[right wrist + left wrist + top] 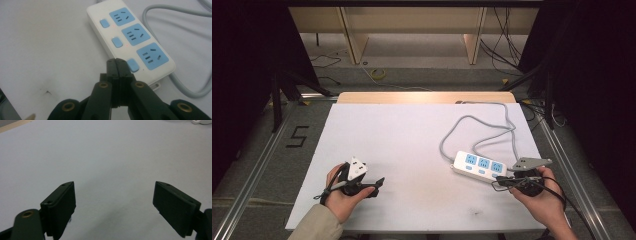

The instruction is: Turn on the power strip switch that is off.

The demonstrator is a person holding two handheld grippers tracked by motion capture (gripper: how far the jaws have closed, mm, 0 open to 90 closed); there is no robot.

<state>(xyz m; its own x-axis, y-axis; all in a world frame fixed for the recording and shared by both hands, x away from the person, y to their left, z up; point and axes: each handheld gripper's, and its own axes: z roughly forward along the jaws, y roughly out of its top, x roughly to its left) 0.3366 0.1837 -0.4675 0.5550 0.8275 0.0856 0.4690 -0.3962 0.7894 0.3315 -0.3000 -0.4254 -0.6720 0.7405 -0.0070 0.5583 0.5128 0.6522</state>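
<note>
Right gripper view: right gripper (117,65) jaws pressed together, nothing between them, tips at near edge of white power strip (130,40), beside nearest blue button (134,65); contact unclear. Power strip lies flat on white table (412,150), right side, grey cord (477,125) looping behind. Left gripper view: left gripper (113,205) jaws wide apart, empty, over bare table, well apart from strip.

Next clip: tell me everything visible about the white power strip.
The white plastic power strip lies flat on the white table, right of centre. It has three blue sockets in a row, each beside a blue rounded button. A grey cable loops away from it. The shut right gripper is at its nearest button.
</note>
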